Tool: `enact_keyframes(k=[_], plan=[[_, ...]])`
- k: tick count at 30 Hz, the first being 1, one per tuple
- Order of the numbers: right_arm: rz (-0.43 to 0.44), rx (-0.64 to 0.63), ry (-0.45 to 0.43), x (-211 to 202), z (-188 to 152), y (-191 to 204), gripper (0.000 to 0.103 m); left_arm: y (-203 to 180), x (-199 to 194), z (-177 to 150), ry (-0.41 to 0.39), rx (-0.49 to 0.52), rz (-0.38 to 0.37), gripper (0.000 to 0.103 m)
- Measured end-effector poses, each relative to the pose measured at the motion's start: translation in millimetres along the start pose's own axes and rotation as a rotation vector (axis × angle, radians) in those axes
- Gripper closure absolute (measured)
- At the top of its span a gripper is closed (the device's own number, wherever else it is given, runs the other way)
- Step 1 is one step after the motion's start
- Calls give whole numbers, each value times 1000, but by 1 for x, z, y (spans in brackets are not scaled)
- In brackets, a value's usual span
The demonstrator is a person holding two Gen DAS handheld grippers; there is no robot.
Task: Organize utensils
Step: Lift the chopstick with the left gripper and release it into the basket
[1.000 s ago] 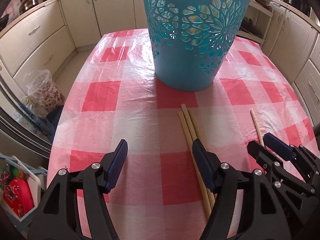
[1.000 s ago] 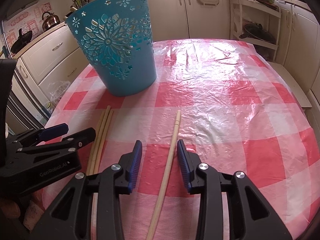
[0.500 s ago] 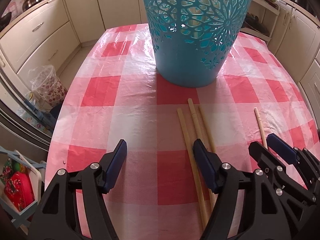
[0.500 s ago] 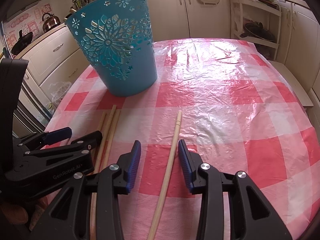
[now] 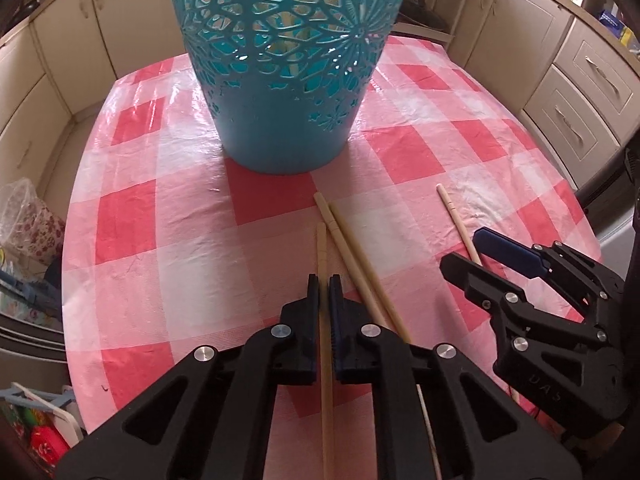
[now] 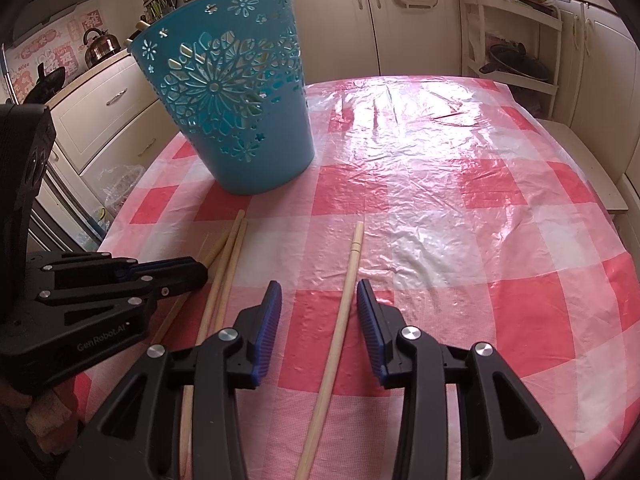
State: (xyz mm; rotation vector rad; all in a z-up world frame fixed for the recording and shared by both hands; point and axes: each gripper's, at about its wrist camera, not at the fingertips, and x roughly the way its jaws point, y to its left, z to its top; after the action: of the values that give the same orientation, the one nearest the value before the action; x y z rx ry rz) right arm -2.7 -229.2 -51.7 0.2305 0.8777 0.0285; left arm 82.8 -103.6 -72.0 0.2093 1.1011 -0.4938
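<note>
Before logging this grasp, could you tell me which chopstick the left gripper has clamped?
The leftmost chopstick of the three: the left gripper is shut on it.

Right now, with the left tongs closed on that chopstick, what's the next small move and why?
Probably lift the left tongs: they have just closed on one chopstick still lying on the tablecloth, and the blue basket stands just beyond.

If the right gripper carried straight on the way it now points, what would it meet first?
Most likely the single chopstick lying between its open fingers, then the checked tablecloth; the right gripper points steeply down, though depth is unclear.
</note>
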Motion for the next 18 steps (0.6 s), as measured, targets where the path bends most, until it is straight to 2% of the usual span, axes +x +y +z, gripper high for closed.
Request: enact_keyframes(k=[2,5,6,8,11,14,18], plan=[[0,-1,0,0,0,0,64,-2,2,0,-3,-3,20,96],[4,2,-1,1,0,-1,63,-16,2,-3,-24,50,92,98],[6,4,-1,0,0,-1,63,-16,1,-4,-22,54,87,98],[9,5,-2,0,0,-2,63,-14,-5,-7,-3,37,6,98],[9,7,-3,0,0,-2,63,-13,-35,-13,-47,56,-101,98],[8,5,-3,0,0,-3,63,-9,-85,-2,-158,61,-202,98],[7,5,-3,0,0,-2,63,3,-151,42,-359,13,-265,98]])
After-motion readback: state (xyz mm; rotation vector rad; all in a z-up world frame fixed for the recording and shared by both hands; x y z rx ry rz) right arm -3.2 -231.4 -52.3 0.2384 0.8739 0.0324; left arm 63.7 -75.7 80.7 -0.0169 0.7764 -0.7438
